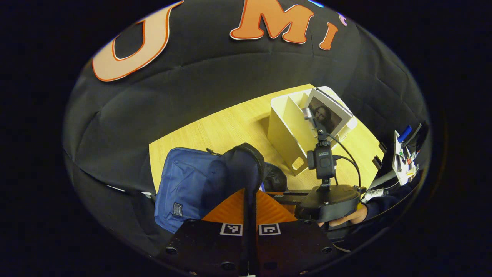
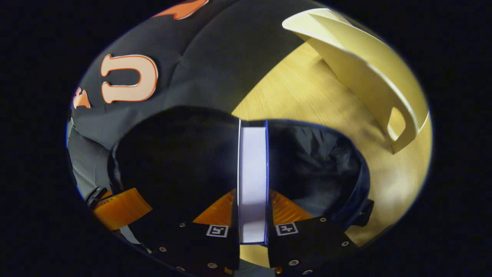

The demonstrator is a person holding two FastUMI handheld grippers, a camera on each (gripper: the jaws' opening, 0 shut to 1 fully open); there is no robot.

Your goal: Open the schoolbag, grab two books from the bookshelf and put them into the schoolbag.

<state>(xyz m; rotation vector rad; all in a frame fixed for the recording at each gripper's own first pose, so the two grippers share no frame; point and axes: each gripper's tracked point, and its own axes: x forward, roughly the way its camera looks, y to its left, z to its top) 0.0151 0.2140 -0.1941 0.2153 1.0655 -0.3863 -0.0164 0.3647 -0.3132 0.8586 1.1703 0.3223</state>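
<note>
A wooden table (image 1: 230, 127) fills the middle ground. On its far right stands a pale bookshelf (image 1: 286, 130) with one book (image 1: 326, 115) leaning upright inside. Near left, a blue schoolbag (image 1: 188, 184) sits open, its mouth facing up. The left gripper (image 1: 250, 215) is clamped on the bag's dark raised flap (image 1: 246, 165). The right gripper (image 2: 251, 219) grips a second book (image 2: 252, 173) edge-on, long axis pointing away into the bag's dark opening (image 2: 307, 165). A hand (image 1: 351, 217) holds that gripper.
</note>
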